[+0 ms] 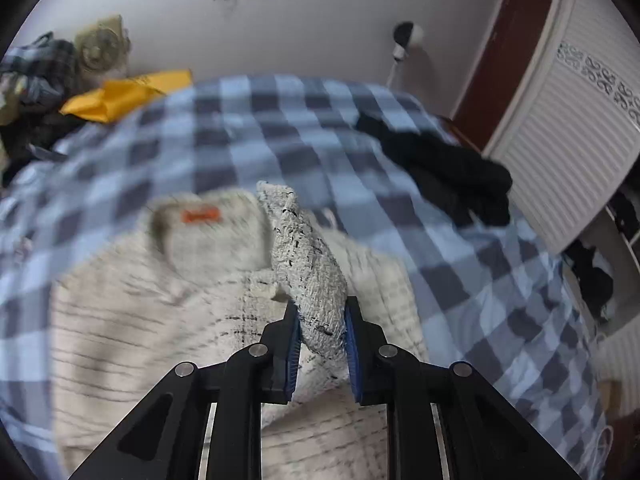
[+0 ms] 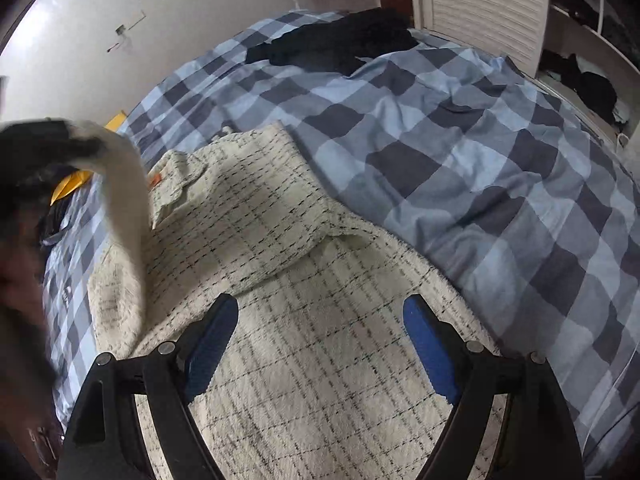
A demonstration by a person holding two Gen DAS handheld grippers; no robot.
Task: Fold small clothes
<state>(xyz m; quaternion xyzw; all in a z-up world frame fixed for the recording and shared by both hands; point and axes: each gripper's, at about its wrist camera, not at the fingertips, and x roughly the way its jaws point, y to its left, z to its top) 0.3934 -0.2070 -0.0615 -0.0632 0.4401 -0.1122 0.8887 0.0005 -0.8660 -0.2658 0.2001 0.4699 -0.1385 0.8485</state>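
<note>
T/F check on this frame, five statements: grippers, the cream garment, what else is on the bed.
1. The left gripper is shut on a fold of the cream jacket. True.
2. The right gripper is clamped on the jacket. False: its jaws stand wide open above the fabric with nothing between them.
3. The jacket lies on a blue checked bedcover. True.
4. The dark garment lies on top of the cream jacket. False: it lies apart, at the far end of the bed.
5. The orange label sits near the jacket's collar. True.
</note>
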